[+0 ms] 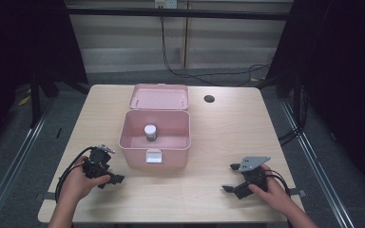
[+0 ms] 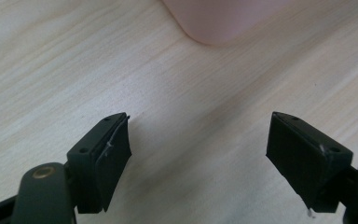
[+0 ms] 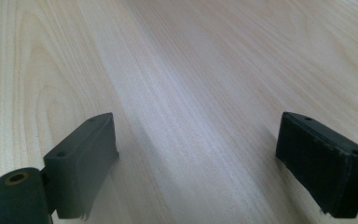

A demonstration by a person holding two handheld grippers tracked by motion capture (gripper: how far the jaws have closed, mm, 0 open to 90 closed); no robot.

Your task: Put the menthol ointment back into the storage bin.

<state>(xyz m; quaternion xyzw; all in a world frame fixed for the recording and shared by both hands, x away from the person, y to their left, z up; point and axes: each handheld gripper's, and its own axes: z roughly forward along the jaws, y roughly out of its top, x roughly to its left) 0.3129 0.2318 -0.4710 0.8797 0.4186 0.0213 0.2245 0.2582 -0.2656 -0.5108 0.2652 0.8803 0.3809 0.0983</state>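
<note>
A pink box (image 1: 155,154) stands open in the middle of the table, its lid (image 1: 159,97) tipped back behind it. Inside stands a small jar (image 1: 150,132) with a white cap. My left gripper (image 1: 116,179) rests low over the wood at the front left of the box, open and empty; a rounded corner of the pink box (image 2: 214,21) shows beyond its jaws. My right gripper (image 1: 231,177) sits at the front right, held by a hand, open with bare wood between its jaws.
The light wooden table (image 1: 218,137) has a round cable hole (image 1: 209,99) at the back right. Black cables (image 1: 195,71) run over the floor behind. Metal rails flank the table on both sides.
</note>
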